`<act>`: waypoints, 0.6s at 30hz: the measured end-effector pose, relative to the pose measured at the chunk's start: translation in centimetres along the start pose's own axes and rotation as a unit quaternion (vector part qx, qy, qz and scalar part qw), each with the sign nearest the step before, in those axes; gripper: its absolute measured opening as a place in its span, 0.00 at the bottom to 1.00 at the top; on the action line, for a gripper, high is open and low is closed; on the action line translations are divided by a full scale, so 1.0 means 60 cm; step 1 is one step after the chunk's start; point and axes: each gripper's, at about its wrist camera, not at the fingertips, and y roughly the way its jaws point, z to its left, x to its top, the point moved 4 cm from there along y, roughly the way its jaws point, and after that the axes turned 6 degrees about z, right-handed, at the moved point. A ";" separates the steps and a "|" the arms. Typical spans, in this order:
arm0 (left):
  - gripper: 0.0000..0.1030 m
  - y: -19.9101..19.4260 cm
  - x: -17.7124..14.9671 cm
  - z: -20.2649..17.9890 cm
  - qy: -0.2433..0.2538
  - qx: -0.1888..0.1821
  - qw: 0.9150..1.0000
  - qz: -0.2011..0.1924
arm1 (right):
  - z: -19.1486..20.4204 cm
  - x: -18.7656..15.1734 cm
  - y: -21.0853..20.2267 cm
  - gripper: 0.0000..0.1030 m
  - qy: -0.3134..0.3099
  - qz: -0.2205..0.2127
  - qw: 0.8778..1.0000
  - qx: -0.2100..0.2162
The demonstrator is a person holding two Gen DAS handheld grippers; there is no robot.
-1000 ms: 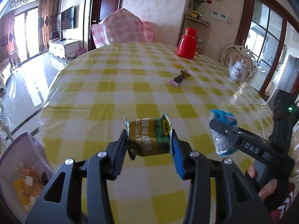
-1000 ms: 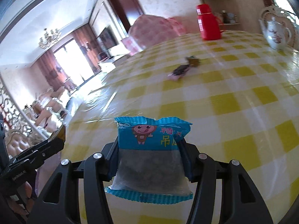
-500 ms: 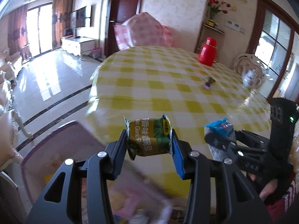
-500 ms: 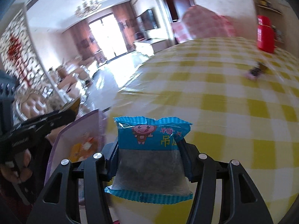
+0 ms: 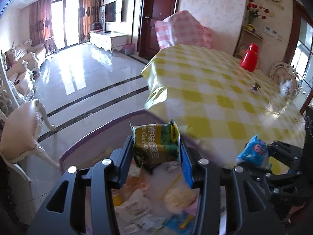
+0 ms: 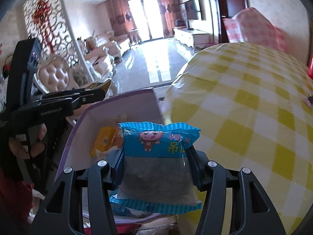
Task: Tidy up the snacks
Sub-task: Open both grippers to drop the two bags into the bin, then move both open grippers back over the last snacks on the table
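Holding two snack packets, one per gripper: left gripper (image 5: 156, 154) clamped on a green foil packet with yellow corner label (image 5: 155, 144), right gripper (image 6: 156, 168) clamped on a blue-and-clear plastic packet with a cartoon figure (image 6: 158, 156). Both hanging above one white, purple-rimmed box (image 6: 117, 107) beside the yellow-checked counter (image 6: 244, 101). Inside, several blurred wrappers, perhaps four or five. One small dark wrapper (image 5: 255, 87) lying on the counter, well apart.
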 end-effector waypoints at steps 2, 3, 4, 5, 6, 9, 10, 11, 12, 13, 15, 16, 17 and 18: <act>0.44 0.002 -0.008 0.015 0.000 0.003 1.000 0.008 | 0.020 -0.002 0.010 0.52 -0.015 0.003 1.000 0.001; 0.44 0.004 -0.011 0.020 0.000 0.005 1.000 0.011 | 0.031 -0.004 0.014 0.52 -0.024 0.005 1.000 0.000; 0.44 0.007 -0.013 0.028 0.001 0.007 1.000 0.015 | 0.036 -0.004 0.018 0.52 -0.028 0.008 1.000 0.001; 0.44 0.011 -0.016 0.031 0.004 0.008 1.000 0.022 | 0.044 -0.006 0.024 0.52 -0.032 0.013 0.999 0.005; 0.44 0.014 -0.018 0.032 0.006 0.008 1.000 0.026 | 0.048 -0.008 0.029 0.52 -0.034 0.017 0.999 0.008; 0.47 0.028 -0.027 0.033 0.017 0.008 0.999 0.047 | 0.065 -0.014 0.048 0.53 -0.050 0.033 0.998 0.022; 0.48 0.034 -0.030 0.034 0.020 0.009 0.998 0.056 | 0.071 -0.017 0.052 0.54 -0.055 0.039 0.997 0.030; 0.56 0.038 -0.033 0.034 0.019 0.011 0.998 0.063 | 0.076 -0.020 0.055 0.57 -0.057 0.043 0.997 0.038; 0.71 0.039 -0.034 0.034 0.014 0.015 0.998 0.064 | 0.077 -0.021 0.055 0.60 -0.056 0.045 0.997 0.042; 0.78 0.040 -0.031 0.032 0.009 0.019 0.998 0.061 | 0.077 -0.024 0.055 0.62 -0.051 0.048 0.996 0.050; 0.87 0.037 -0.028 0.032 0.001 0.025 0.998 0.053 | 0.071 -0.025 0.044 0.64 -0.044 0.040 0.997 0.057; 0.90 0.036 -0.026 0.030 -0.001 0.031 0.998 0.052 | 0.064 -0.024 0.034 0.67 -0.039 0.032 0.997 0.060; 0.94 0.035 -0.024 0.030 -0.002 0.035 0.998 0.050 | 0.055 -0.023 0.025 0.71 -0.032 0.024 0.997 0.063; 0.96 0.034 -0.021 0.026 -0.004 0.040 0.998 0.047 | 0.048 -0.022 0.015 0.72 -0.023 0.015 0.998 0.064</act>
